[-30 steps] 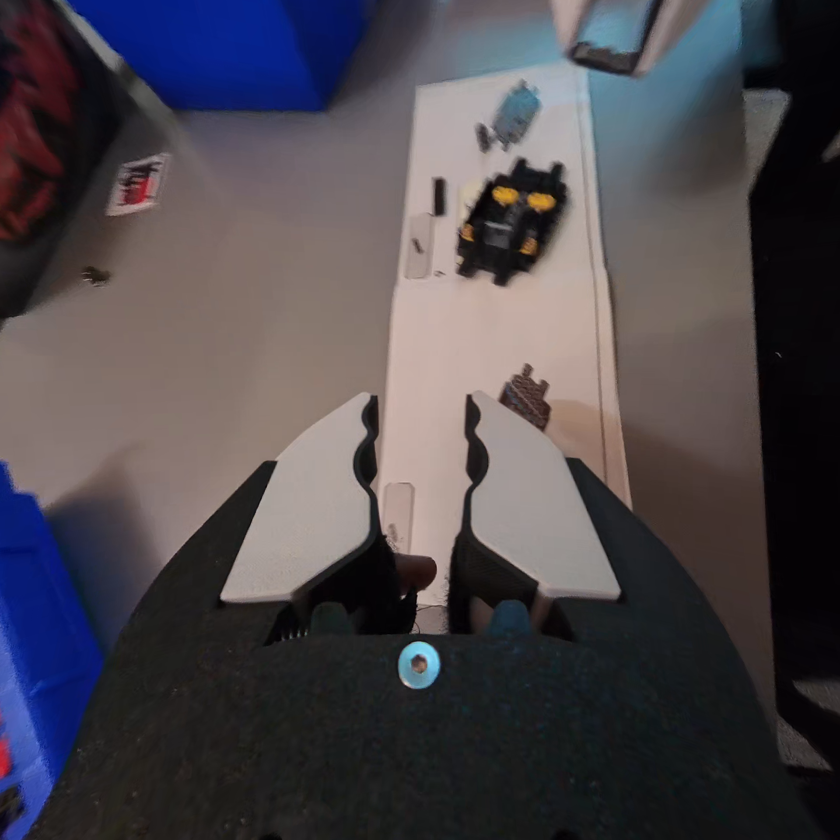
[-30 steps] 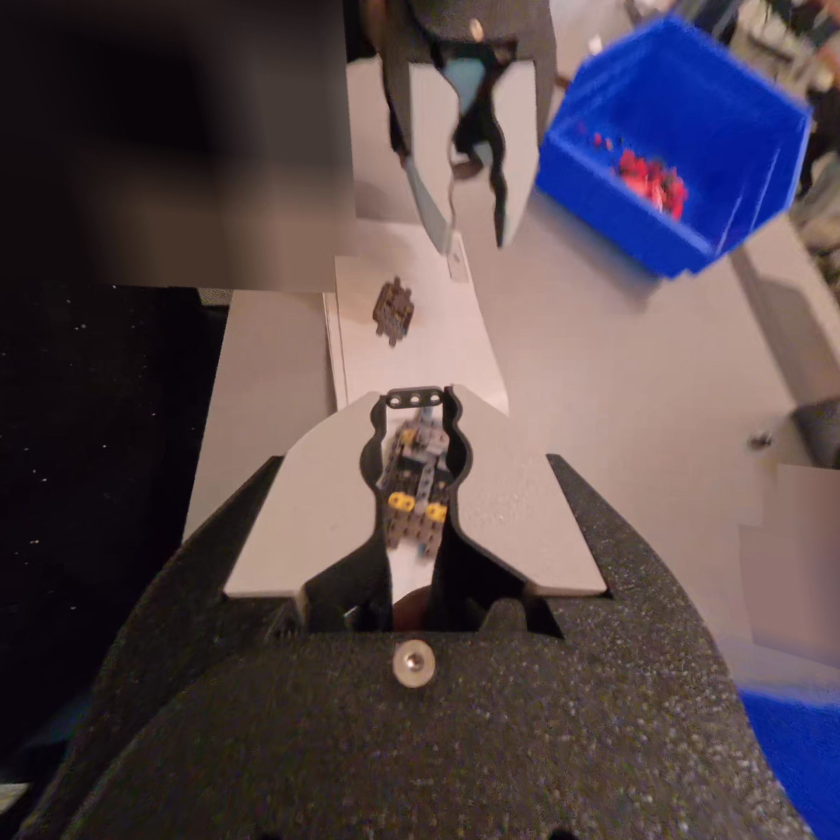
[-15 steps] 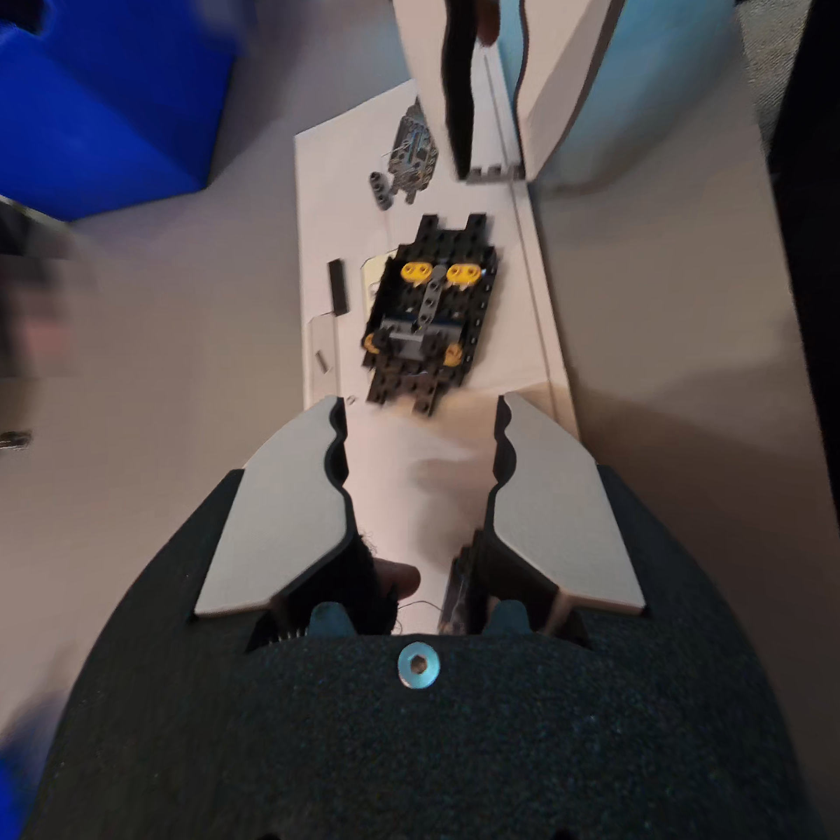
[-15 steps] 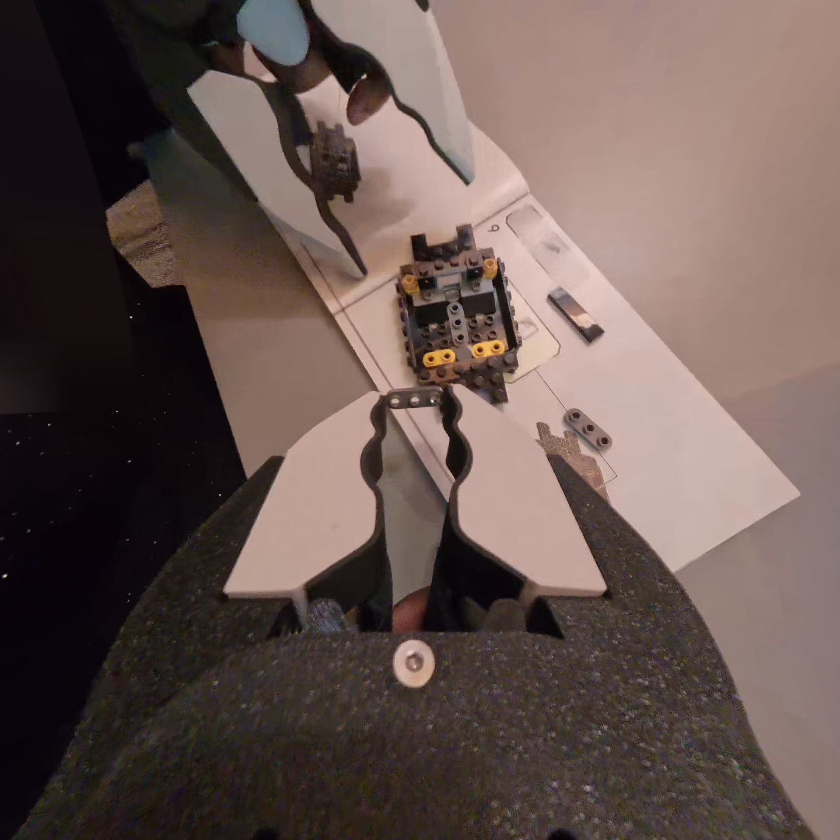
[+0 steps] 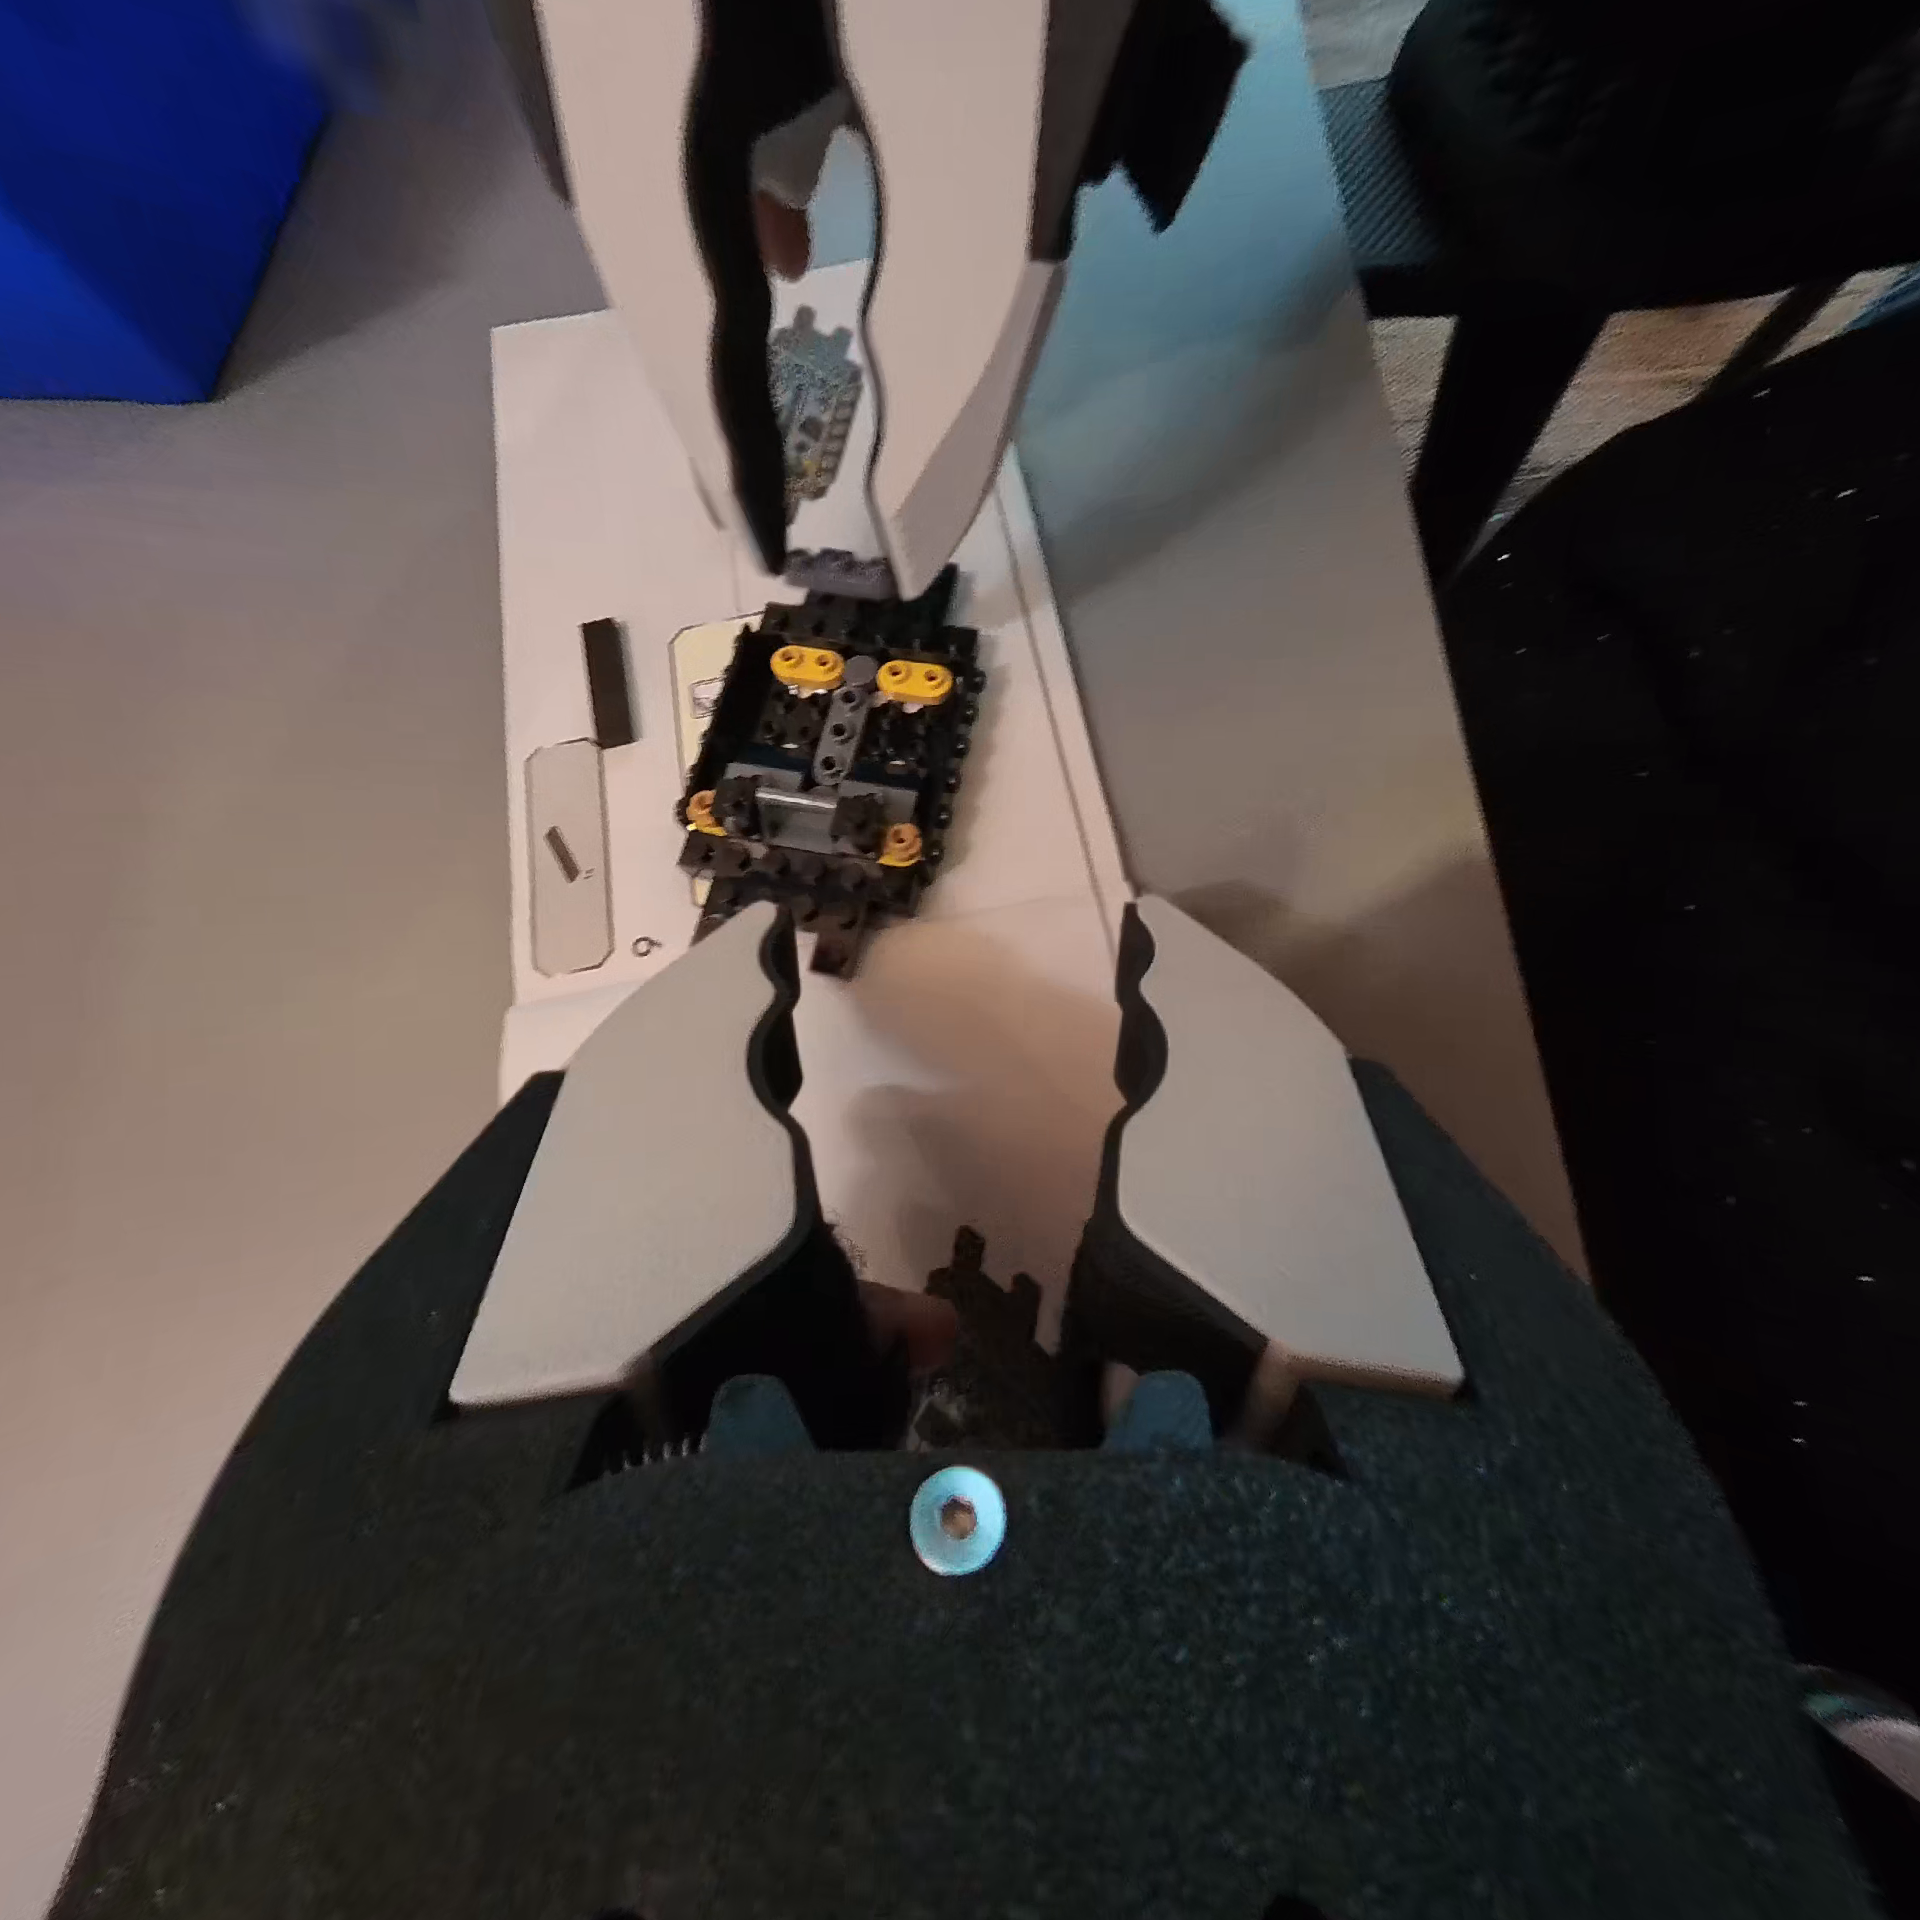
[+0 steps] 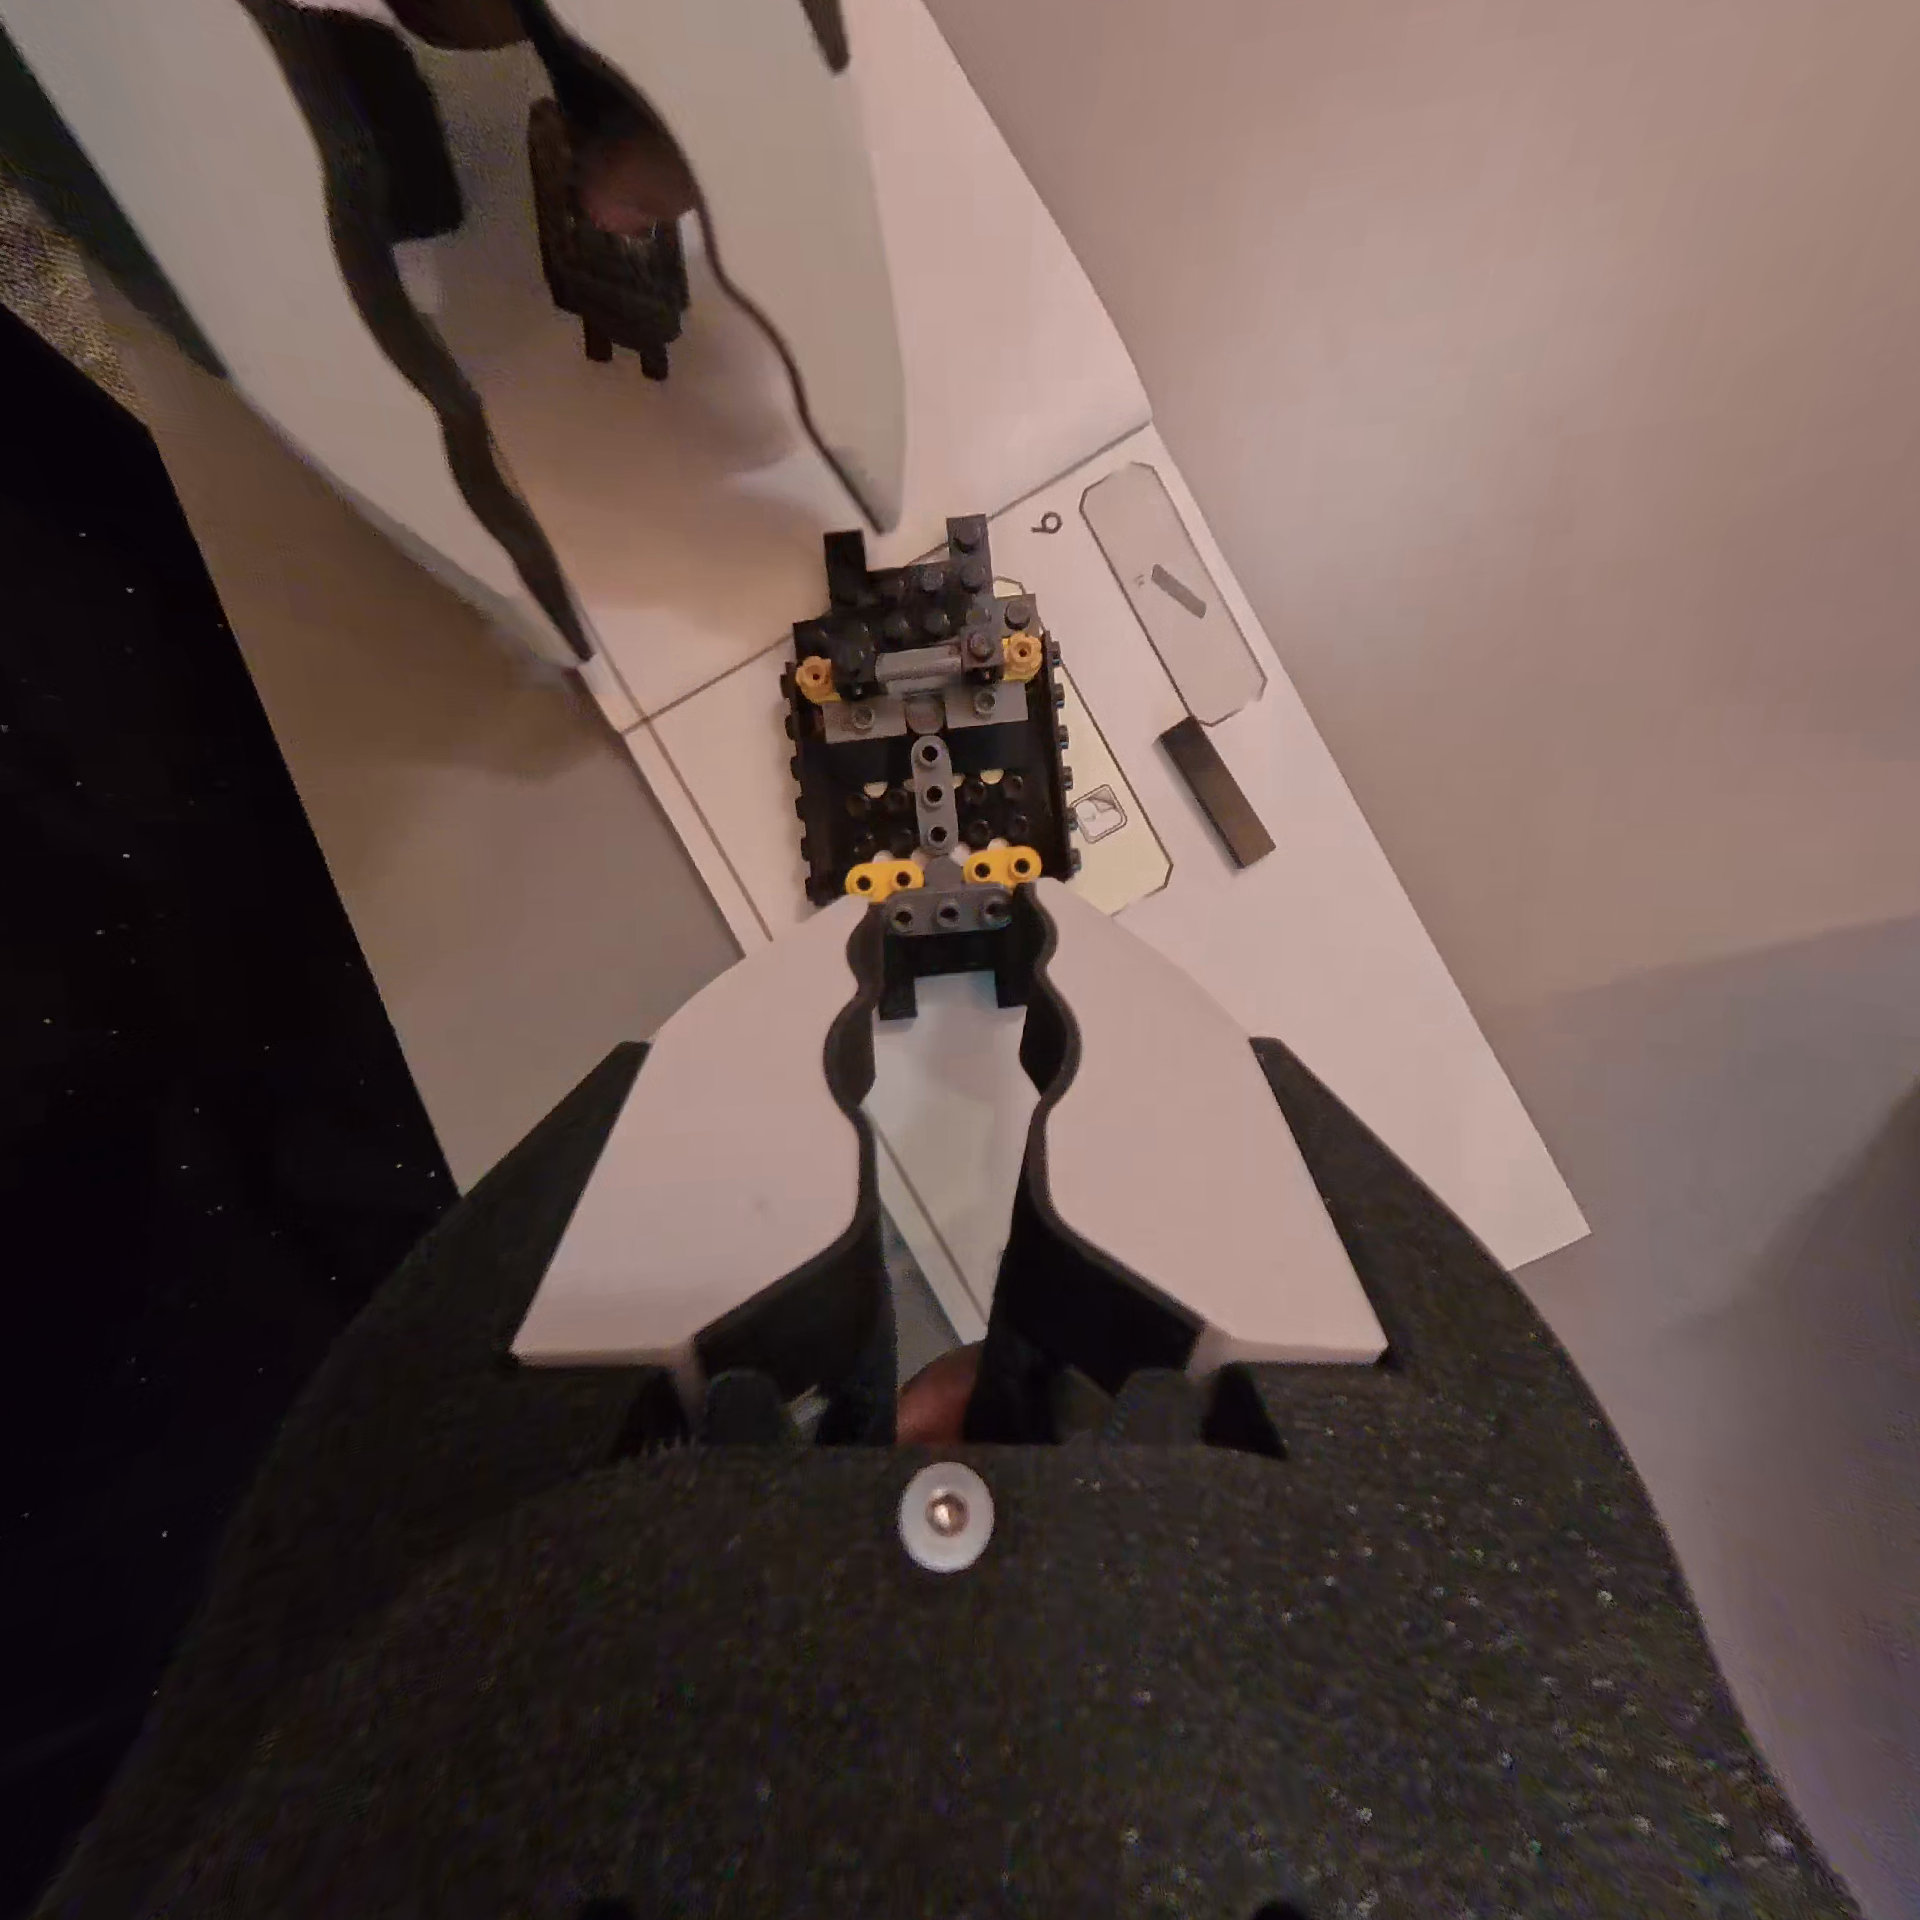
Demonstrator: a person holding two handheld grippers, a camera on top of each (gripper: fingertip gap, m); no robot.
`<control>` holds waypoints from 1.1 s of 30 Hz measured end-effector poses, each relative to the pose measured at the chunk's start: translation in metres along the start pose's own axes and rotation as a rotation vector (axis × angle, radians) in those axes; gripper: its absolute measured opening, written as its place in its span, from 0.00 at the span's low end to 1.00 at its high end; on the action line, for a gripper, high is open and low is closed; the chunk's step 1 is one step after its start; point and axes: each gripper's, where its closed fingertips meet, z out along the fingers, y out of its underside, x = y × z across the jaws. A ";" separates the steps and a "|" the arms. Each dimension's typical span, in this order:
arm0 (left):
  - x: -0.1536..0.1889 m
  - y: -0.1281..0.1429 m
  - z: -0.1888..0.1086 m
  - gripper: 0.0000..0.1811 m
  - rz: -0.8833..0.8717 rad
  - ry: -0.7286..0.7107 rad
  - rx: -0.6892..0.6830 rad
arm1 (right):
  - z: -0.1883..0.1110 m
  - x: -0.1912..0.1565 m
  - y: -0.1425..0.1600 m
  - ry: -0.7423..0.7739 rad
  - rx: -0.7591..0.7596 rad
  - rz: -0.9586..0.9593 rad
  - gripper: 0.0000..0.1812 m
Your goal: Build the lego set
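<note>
A black Lego model (image 5: 831, 769) with yellow and grey pieces lies on a white instruction sheet (image 5: 582, 436); it also shows in the right wrist view (image 6: 930, 748). My right gripper (image 6: 948, 920) is shut on a small grey three-hole plate (image 6: 948, 914), held at the model's end by the two yellow pieces. The left wrist view shows that plate (image 5: 836, 566) between the far fingers. My left gripper (image 5: 951, 935) is open and empty, its fingertips at the model's opposite end, just short of it. I cannot tell if the plate touches the model.
A black flat tile (image 5: 606, 681) lies on the sheet beside the model (image 6: 1216, 795). A small dark Lego assembly (image 6: 613, 270) lies under the left gripper. A small grey assembly (image 5: 816, 405) lies beyond the model. A blue bin (image 5: 125, 187) stands far left. A dark drop borders the table (image 6: 1455, 312). One gripper's finger ends stand about 7 cm off the other's. The black flat tile (image 5: 606, 681) lies around 5 cm away from my right fingertips.
Both grippers have closed in on the model from opposite ends. The left gripper's jaws have opened wider. The right gripper has carried the grey plate to the model's yellow end.
</note>
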 end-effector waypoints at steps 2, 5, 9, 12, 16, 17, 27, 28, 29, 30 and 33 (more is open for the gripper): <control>0.006 -0.001 0.002 0.33 0.005 0.022 0.006 | 0.003 0.000 -0.002 -0.014 -0.016 0.007 0.13; 0.009 -0.001 0.002 0.33 0.026 0.028 -0.012 | 0.007 0.001 -0.001 -0.021 -0.055 0.006 0.13; 0.007 -0.002 -0.003 0.33 0.044 0.017 0.001 | 0.010 0.004 0.001 -0.022 -0.118 0.019 0.13; 0.003 -0.003 -0.006 0.33 0.030 0.001 0.013 | 0.013 0.006 0.001 -0.023 -0.143 0.027 0.13; 0.000 0.000 -0.006 0.34 0.029 -0.011 0.004 | 0.014 0.007 0.001 -0.016 -0.166 0.025 0.13; 0.001 0.000 -0.006 0.34 0.031 -0.008 0.001 | 0.015 0.007 0.001 -0.013 -0.173 0.023 0.13; 0.004 0.002 -0.004 0.34 0.045 0.010 -0.009 | 0.014 0.010 0.001 0.033 -0.204 -0.030 0.13; 0.004 0.002 -0.005 0.33 0.044 0.012 -0.008 | 0.014 0.009 0.000 0.032 -0.199 -0.035 0.13; 0.004 0.002 -0.006 0.33 0.044 0.014 -0.007 | 0.014 0.009 0.000 0.028 -0.195 -0.039 0.13; 0.004 0.002 -0.008 0.33 0.044 0.018 -0.005 | 0.014 0.008 0.000 0.024 -0.193 -0.043 0.14; 0.002 0.001 -0.022 0.33 0.038 0.024 0.015 | 0.014 0.009 0.000 0.025 -0.195 -0.048 0.15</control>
